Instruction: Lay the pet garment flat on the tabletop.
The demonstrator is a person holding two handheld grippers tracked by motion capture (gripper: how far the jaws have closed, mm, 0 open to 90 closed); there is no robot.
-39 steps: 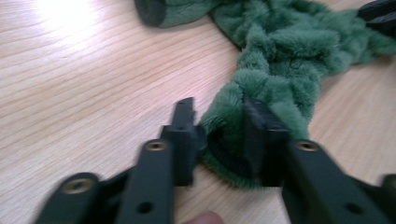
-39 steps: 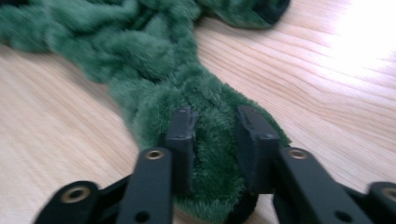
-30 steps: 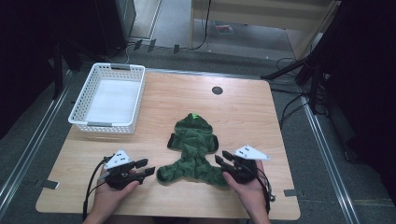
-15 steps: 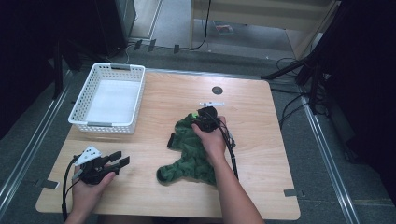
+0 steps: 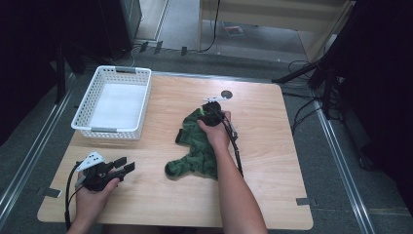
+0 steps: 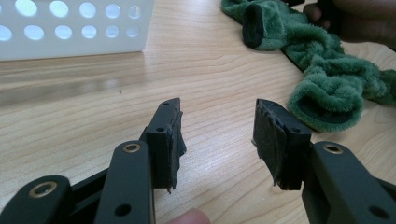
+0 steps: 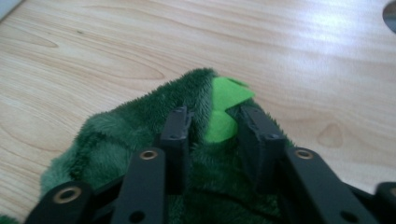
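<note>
A dark green plush garment (image 5: 195, 146) lies crumpled in the middle of the wooden table (image 5: 272, 161). My right gripper (image 5: 212, 109) is at its far end, jaws pressed down into the pile. In the right gripper view the right gripper (image 7: 212, 121) pinches a raised fold of the garment (image 7: 116, 140) that carries a light green tag (image 7: 224, 100). My left gripper (image 5: 124, 165) hovers near the table's front left, open and holding nothing. In the left gripper view the left gripper (image 6: 217, 135) points toward the garment (image 6: 327, 88), well short of it.
A white perforated basket (image 5: 112, 130) stands at the table's back left, its wall (image 6: 70, 42) close to the left gripper. A round cable hole (image 5: 226, 94) lies just beyond the right gripper. Cables and stands crowd the floor at right.
The right hand has travelled from the front edge up to the garment's far end and closed on it. The left hand pulled back to the front left corner.
</note>
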